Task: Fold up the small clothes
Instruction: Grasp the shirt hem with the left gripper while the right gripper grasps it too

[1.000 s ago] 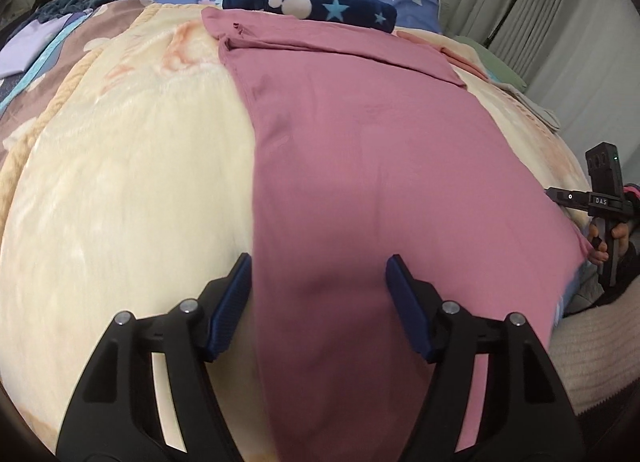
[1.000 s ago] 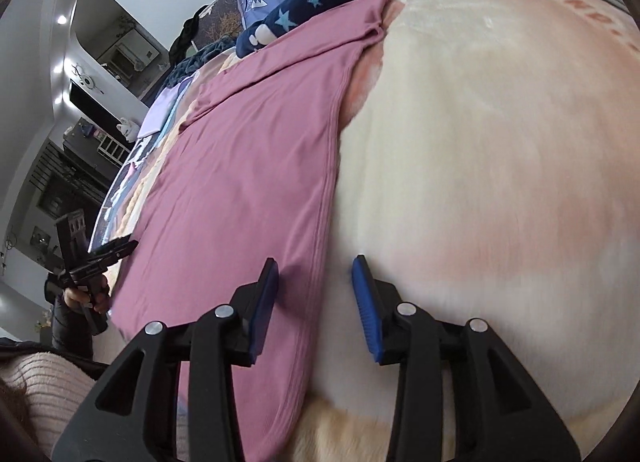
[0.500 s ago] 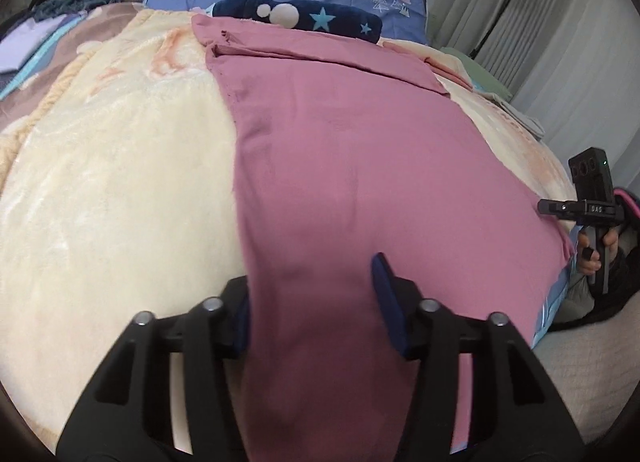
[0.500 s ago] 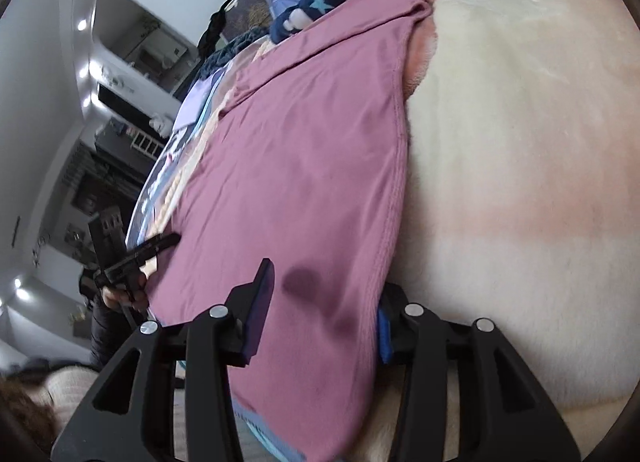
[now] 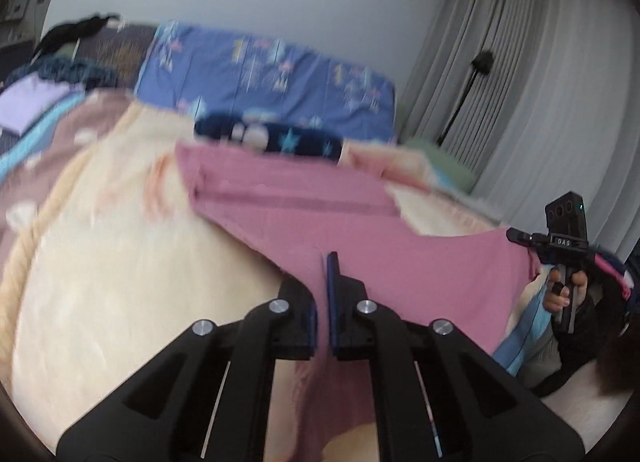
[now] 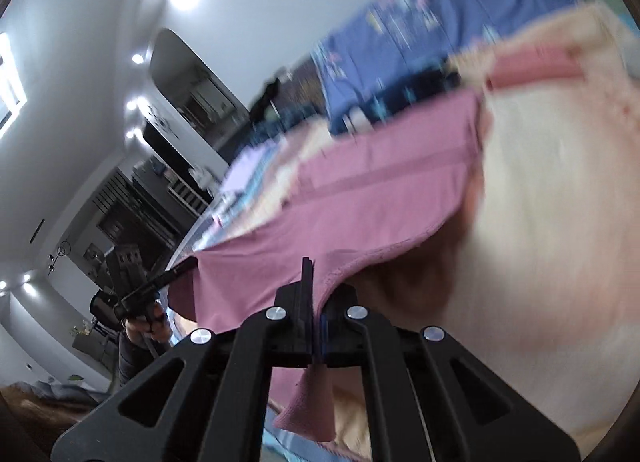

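A pink garment (image 5: pixel 304 213) lies along a cream fleece blanket (image 5: pixel 100 274) on the bed; it also shows in the right wrist view (image 6: pixel 360 197). My left gripper (image 5: pixel 322 286) is shut on the garment's near left corner and holds it lifted off the blanket. My right gripper (image 6: pixel 316 302) is shut on the near right corner, with a flap of cloth hanging below the jaws. The near hem stretches in the air between both grippers. The right gripper shows at the right in the left wrist view (image 5: pixel 520 238); the left gripper shows in the right wrist view (image 6: pixel 188 264).
A dark blue star-patterned cloth (image 5: pixel 276 139) and a blue pillow (image 5: pixel 272 77) lie at the bed's head. Folded lilac clothes (image 5: pixel 28 105) sit at the far left. Grey curtains (image 5: pixel 520 81) and a floor lamp (image 5: pixel 480 61) stand to the right.
Both grippers closed on the near corners of the pink garment and lifted the near hem off the blanket. Both views now tilt up and are blurred by motion.
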Available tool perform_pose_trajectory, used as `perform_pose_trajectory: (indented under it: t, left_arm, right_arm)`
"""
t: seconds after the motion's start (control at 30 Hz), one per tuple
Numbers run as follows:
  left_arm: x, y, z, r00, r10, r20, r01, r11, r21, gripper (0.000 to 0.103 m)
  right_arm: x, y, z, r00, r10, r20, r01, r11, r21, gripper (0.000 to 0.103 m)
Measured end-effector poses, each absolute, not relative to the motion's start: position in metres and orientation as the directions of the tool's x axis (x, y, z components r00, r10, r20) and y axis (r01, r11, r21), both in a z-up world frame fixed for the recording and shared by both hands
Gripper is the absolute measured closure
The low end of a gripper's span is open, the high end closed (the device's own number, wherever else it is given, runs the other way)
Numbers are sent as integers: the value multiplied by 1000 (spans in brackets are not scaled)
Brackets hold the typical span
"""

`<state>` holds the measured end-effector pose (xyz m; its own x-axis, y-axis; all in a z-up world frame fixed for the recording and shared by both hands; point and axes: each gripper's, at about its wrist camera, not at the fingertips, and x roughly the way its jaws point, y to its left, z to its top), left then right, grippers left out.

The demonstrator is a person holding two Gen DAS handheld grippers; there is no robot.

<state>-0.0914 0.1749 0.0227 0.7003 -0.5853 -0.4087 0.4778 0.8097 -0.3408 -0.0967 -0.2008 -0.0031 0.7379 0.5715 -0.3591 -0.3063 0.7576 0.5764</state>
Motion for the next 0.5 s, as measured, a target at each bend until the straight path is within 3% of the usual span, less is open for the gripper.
perform_pose_trajectory:
  t: [0.13,0.23,0.37,0.5]
  left_arm:
    - [-113,176,67,738,-618,-271,523,778,-349,99]
    - [-147,178,78,758,-612,-226,534,781,-326,99]
    - [-175,182,59,763,-595,-253,492,788,-370,98]
    - [-153,179,25,732,-591,-340,438,790,-429,98]
  right_arm:
    - [-121,-203,49,791,562,-241,-390,767,509,101]
    - [-158,-205,66,811,552,-192,-431,787,440,101]
    - [-195,-216,56,844,498,-198,-397,829,394,101]
    - [-159,-232,16,818,491,-299,-312,816,487,100]
